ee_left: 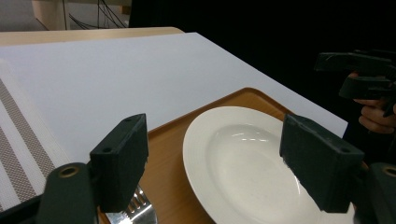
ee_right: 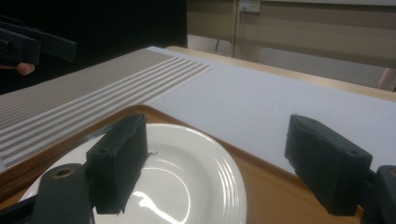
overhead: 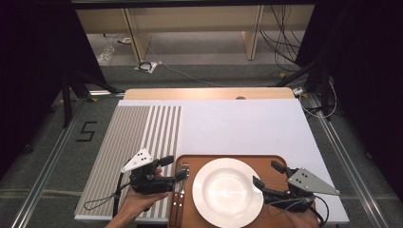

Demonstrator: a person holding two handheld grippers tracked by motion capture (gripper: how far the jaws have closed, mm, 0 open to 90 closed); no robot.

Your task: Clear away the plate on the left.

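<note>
A white plate (overhead: 228, 192) sits on a brown wooden tray (overhead: 266, 160) at the near edge of the table. Two pieces of cutlery (overhead: 180, 190) with dark handles lie on the tray left of the plate, one of them a fork. My left gripper (overhead: 174, 167) hovers over the cutlery heads, open and holding nothing. In the left gripper view its wide jaws frame the plate (ee_left: 243, 158), with fork tines (ee_left: 140, 207) under the left jaw. My right gripper (overhead: 267, 174) stands open at the plate's right rim. In the right gripper view the plate (ee_right: 187, 172) lies between the jaws.
A striped grey and white placemat (overhead: 138, 142) lies left of the tray on the white table cover (overhead: 237, 123). The wooden table edge (overhead: 209, 93) runs along the back. Beyond it are floor cables (overhead: 147, 66) and dark curtains on both sides.
</note>
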